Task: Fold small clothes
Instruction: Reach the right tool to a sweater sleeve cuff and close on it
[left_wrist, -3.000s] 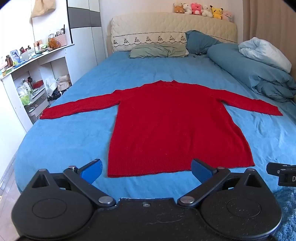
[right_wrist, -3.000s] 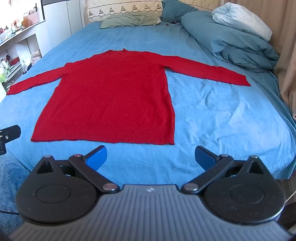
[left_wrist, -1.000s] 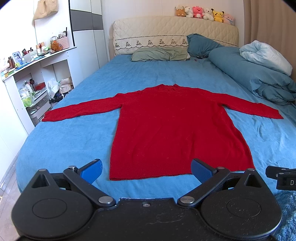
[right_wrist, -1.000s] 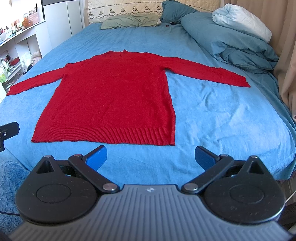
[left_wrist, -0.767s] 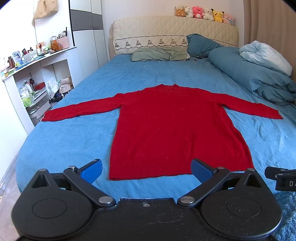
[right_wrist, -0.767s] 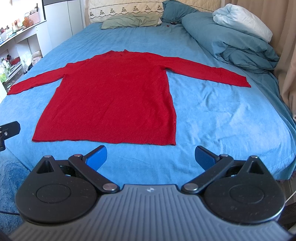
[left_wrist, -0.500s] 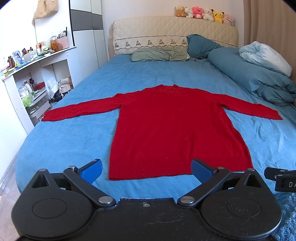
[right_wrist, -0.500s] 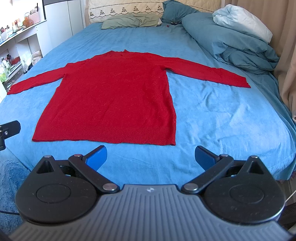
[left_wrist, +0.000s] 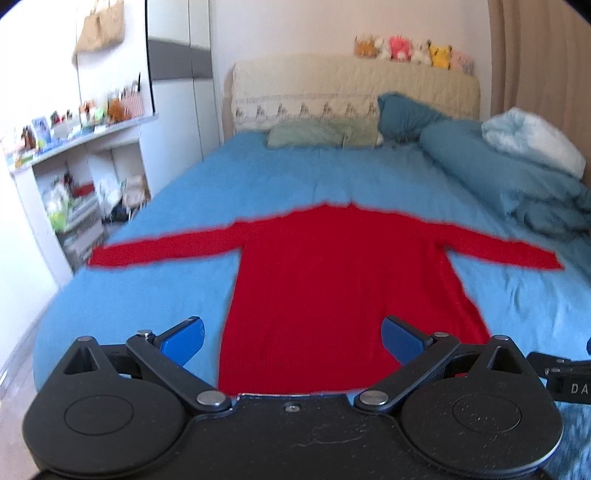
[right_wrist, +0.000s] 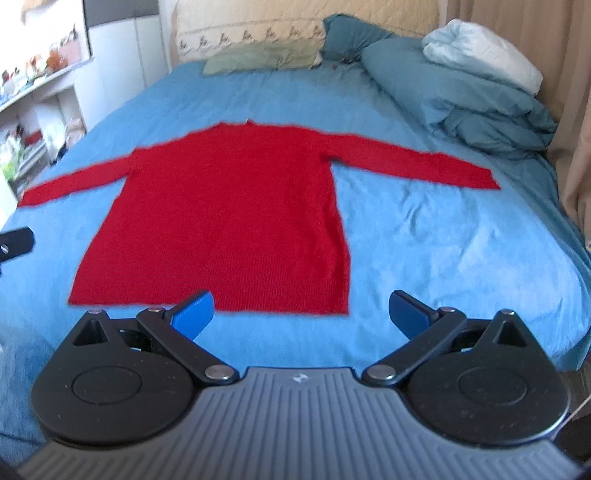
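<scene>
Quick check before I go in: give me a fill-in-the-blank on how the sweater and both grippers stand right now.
1. The red sweater lies flat on the blue bed with both sleeves spread ____.
2. The left hand-held gripper has its jaws ____.
3. The right hand-held gripper holds ____.
4. The sweater's edge nearest both grippers is its ____.

Missing words: out; open; nothing; hem

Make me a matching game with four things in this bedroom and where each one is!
Things:
1. red sweater
2. plush toys
3. green pillow
4. white blanket

Places:
A. on top of the headboard
B. spread flat in the middle of the bed
C. on the rolled teal duvet
D. at the head of the bed

Pairs: 1-B, 2-A, 3-D, 4-C
</scene>
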